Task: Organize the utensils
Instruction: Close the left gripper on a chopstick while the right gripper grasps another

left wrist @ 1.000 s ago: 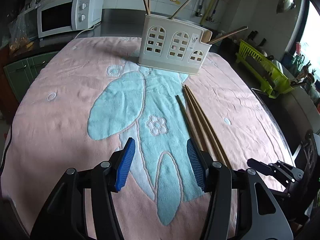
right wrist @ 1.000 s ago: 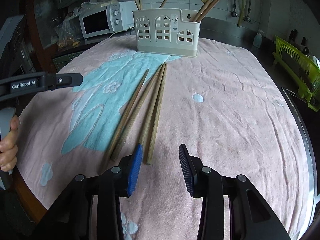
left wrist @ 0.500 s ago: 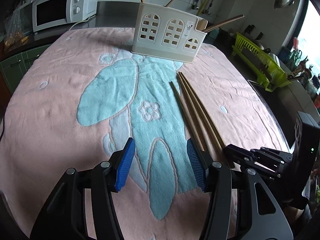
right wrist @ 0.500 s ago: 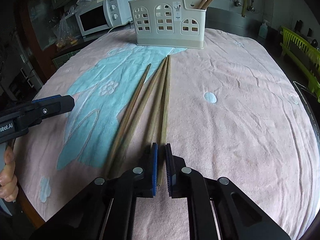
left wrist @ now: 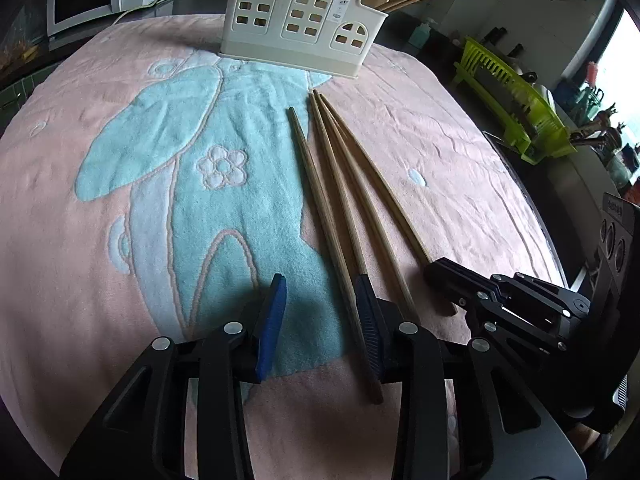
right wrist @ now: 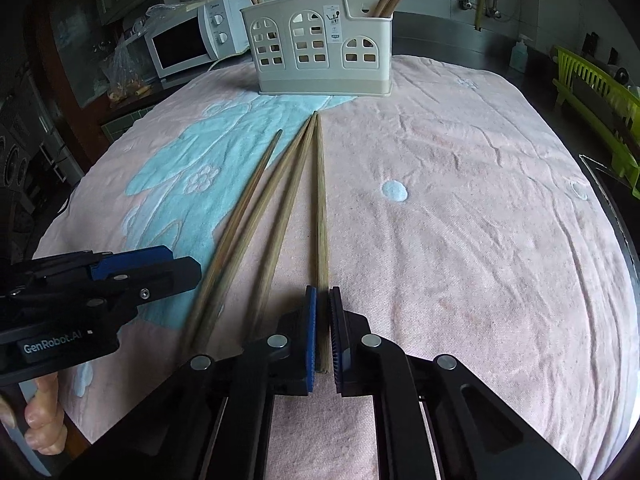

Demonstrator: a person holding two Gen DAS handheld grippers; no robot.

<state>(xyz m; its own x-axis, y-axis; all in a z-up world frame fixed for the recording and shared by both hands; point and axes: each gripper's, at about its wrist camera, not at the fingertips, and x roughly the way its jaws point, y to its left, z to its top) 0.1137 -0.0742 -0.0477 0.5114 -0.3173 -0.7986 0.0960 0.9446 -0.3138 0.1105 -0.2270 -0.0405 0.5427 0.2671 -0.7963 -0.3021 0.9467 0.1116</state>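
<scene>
Change: your right hand-held gripper (right wrist: 323, 334), open a second ago, has clamped the rightmost wooden chopstick (right wrist: 321, 204)'s near end; one stick secured.
Left hand-held gripper (left wrist: 320, 320): lower now, closing over bare towel, nothing gripped.
Pose: both angle steeply down.
Task things: four chopsticks fan toward the cream plastic holder (right wrist: 320, 44) at 12 o'clock on the pink towel-covered desk (right wrist: 460, 200).

Your left gripper (left wrist: 320, 312) hangs over the pink and blue towel (left wrist: 160, 168), its jaws closing with nothing between them but cloth. Four wooden chopsticks (left wrist: 340, 200) fan out ahead; the leftmost runs under the right-hand jaw. Your right gripper (left wrist: 440, 276) sits just right of the jaws, at the rightmost stick's end. Far ahead stands the cream utensil holder (left wrist: 300, 20).
</scene>
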